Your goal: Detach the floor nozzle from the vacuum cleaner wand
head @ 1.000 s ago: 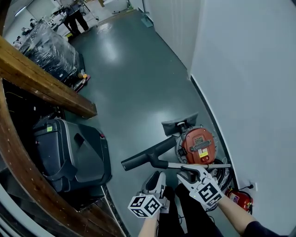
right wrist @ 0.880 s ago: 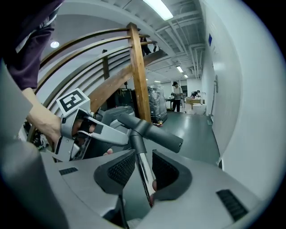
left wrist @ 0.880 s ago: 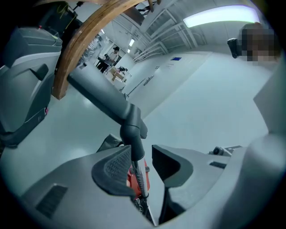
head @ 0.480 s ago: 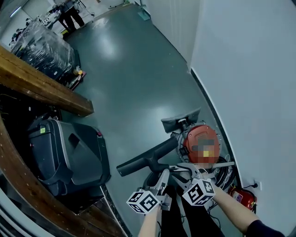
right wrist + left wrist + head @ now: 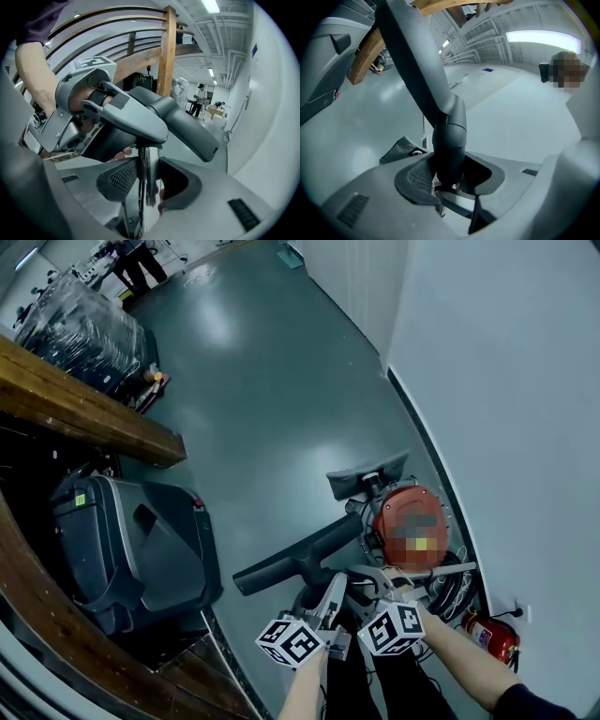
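- Chrome wand tube (image 5: 149,164), slim and shiny, stands upright between the jaws of the right gripper (image 5: 150,182). It sits close against the left ribbed pad, with a dark gap to the other pad.
- The right gripper's jaws are spread wide and opening, so neither pad clamps the chrome wand tube.
- A dark grey plastic handle tube (image 5: 450,140) runs down between the jaws of the left gripper (image 5: 452,178). It brushes the left textured pad, and a gap shows on the other side.
- The left gripper's jaws are wide and closing around the handle tube, not yet pressing it from both sides.
- In the head view both grippers sit low in the frame, side by side. Their marker cubes face the camera, and their tips are at the joint where the handle tube meets the chrome wand tube.
- The dark grey wedge-shaped floor nozzle (image 5: 367,472) lies on the grey-green floor (image 5: 272,381), just beyond the round red vacuum canister (image 5: 398,507) and beside the white wall (image 5: 506,381).
- The floor nozzle is well apart from both pairs of jaws, with the canister between them.
- Whether the nozzle joins the wand cannot be made out.
- A red fire extinguisher (image 5: 489,638) lies by the wall, near the right forearm.
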Available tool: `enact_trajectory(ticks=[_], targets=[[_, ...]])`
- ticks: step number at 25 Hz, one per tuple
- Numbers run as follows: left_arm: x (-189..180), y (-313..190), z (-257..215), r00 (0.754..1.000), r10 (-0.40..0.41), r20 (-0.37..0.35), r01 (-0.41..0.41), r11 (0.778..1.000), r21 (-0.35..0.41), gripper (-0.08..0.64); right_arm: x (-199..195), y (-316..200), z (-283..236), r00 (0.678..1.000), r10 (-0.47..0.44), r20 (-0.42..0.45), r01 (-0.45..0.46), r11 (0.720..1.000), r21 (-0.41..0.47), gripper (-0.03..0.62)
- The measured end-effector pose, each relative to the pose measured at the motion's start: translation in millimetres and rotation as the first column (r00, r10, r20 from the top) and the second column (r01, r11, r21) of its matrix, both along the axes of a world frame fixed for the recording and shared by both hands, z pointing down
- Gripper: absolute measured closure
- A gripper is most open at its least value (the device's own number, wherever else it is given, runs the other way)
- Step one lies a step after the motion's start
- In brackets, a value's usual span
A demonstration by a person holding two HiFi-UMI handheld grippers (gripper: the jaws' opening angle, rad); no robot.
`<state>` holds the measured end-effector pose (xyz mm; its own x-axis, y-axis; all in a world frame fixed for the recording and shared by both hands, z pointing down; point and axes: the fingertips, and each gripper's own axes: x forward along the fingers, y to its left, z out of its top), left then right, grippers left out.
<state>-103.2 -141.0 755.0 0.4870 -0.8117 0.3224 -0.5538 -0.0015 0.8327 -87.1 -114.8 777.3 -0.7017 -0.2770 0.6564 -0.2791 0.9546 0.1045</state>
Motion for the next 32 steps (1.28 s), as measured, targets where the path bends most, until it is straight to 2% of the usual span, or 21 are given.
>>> enact_trajectory(ticks=[5,6,8,9,10,14,21,23,25,27,29,32], targets=[[-1,1,-2,0.999,0.007,0.050,-0.008,1.000,0.012,0.380,-1,1,0,1.000,0.002,0.006,-0.002,1.000,-0.009,0.433],[-11,0,-7,0.998,-0.035,0.056,0.033,0.999,0.023,0.382,0,2,0,1.000,0.004,0.008,-0.004,1.000,-0.011,0.434],[-55,-9,-24,0.983,-0.180,0.044,0.178,0.983,0.055,0.382,1,2,-1,1.000,0.005,0.016,-0.005,1.000,-0.014,0.434],[-81,-17,-36,0.972,-0.230,0.043,0.227,0.971,0.073,0.382,2,2,-2,1.000,0.003,0.019,-0.003,1.000,-0.013,0.434],[-102,-24,-47,0.968,-0.248,0.047,0.243,0.966,0.091,0.382,3,2,-2,1.000,0.002,0.019,-0.001,1.000,-0.011,0.434],[-133,-38,-75,0.975,-0.198,0.104,0.183,0.973,0.138,0.382,4,1,-1,1.000,-0.005,0.003,0.005,1.000,-0.007,0.434],[-130,-23,-73,0.976,-0.167,0.142,0.149,0.980,0.129,0.382,2,1,-1,1.000,-0.005,-0.004,0.005,1.000,-0.027,0.433],[-128,-24,-80,0.975,-0.155,0.160,0.134,0.981,0.139,0.382,2,0,-9,1.000,0.001,0.029,0.001,0.998,-0.057,0.431],[-127,-26,-88,0.972,-0.141,0.191,0.114,0.983,0.145,0.382,2,-3,-25,0.993,0.050,0.104,-0.036,0.991,-0.125,0.428],[-126,-27,-98,0.968,-0.133,0.215,0.103,0.984,0.144,0.382,2,-9,-48,0.967,0.151,0.205,-0.103,0.968,-0.228,0.428],[-126,-28,-111,0.964,-0.133,0.229,0.101,0.984,0.148,0.382,4,-22,-74,0.922,0.267,0.282,-0.175,0.934,-0.313,0.428],[-121,-28,-141,0.954,-0.120,0.275,0.072,0.981,0.178,0.380,10,-43,-119,0.846,0.397,0.355,-0.250,0.885,-0.393,0.430]])
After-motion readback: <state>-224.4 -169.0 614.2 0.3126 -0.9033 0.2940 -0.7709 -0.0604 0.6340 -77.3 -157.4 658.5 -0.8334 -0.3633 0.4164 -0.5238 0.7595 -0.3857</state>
